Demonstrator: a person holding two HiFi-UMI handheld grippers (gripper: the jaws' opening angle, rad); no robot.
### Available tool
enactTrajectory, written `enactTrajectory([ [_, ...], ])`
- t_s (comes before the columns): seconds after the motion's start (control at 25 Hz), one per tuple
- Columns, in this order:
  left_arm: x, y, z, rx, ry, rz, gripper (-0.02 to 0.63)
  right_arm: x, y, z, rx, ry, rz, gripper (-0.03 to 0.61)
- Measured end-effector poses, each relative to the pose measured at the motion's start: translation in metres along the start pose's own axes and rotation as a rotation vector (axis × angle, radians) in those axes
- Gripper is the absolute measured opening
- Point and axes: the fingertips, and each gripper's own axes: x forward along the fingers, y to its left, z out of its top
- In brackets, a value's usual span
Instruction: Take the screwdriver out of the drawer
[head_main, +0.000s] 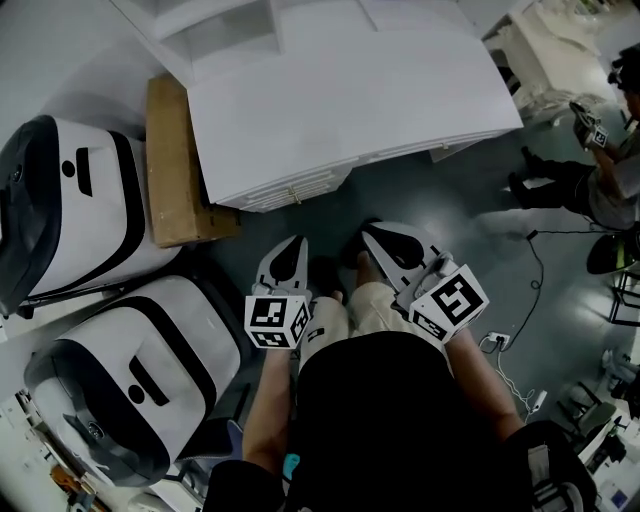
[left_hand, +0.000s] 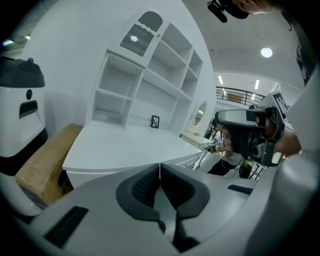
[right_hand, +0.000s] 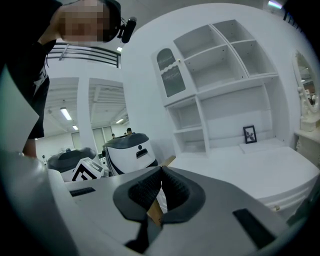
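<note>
Head view only: the table (head_main: 400, 90) seen from above, a cardboard box (head_main: 175, 165) against its left end, two white-and-black machines (head_main: 80, 210) further left, a second person (head_main: 600, 180) at far right, and a cable (head_main: 535, 270) on the grey floor.
Gripper views only: the shelf unit (left_hand: 150, 85) rising at the table's back, with a small framed picture (left_hand: 155, 121) on the tabletop beneath it (the head view catches only the unit's top).
Left tool (left_hand: 160, 167): jaws together, nothing between them, pointed at the table's front.
Right tool (right_hand: 161, 172): jaws together, empty, just beside the left one.
In the way: bare floor lies between both tools and the table.
Drawer (head_main: 290, 190): white ribbed front, flush under the table's edge.
Screwdriver: no view shows it.
</note>
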Motion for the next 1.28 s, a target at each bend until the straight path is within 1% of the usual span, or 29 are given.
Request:
enactTrajectory([
  [0.12, 0.011, 0.006, -0.01, -0.018, 0.013, 0.012, 0.025, 0.007, -0.005, -0.009, -0.001, 0.015, 0.008, 0.018],
  [0.32, 0.028, 0.023, -0.026, -0.043, 0.046, 0.054, 0.025, 0.018, -0.015, -0.025, 0.021, 0.038, 0.0, 0.018],
  [0.64, 0.06, 0.048, -0.053, -0.062, 0.102, 0.075, 0.025, 0.031, -0.025, -0.043, 0.05, 0.08, -0.013, 0.018],
  [0.84, 0.074, 0.061, -0.067, -0.075, 0.119, 0.084, 0.025, 0.038, -0.024, -0.052, 0.063, 0.106, -0.016, 0.018],
  [1.0, 0.086, 0.07, -0.084, -0.078, 0.147, 0.094, 0.028, 0.044, -0.024, -0.056, 0.08, 0.106, -0.027, 0.018],
  [1.08, 0.092, 0.074, -0.09, -0.094, 0.152, 0.101, 0.028, 0.044, -0.023, -0.062, 0.081, 0.13, -0.024, 0.018],
  [1.16, 0.098, 0.077, -0.097, -0.13, 0.151, 0.106, 0.028, 0.043, -0.022, -0.067, 0.086, 0.138, -0.025, 0.018],
  [1.2, 0.101, 0.078, -0.102, -0.146, 0.156, 0.105, 0.031, 0.044, -0.022, -0.068, 0.09, 0.134, -0.027, 0.018],
  [1.28, 0.105, 0.083, -0.113, -0.162, 0.173, 0.103, 0.091, 0.045, -0.02, -0.073, 0.098, 0.142, -0.031, 0.018],
])
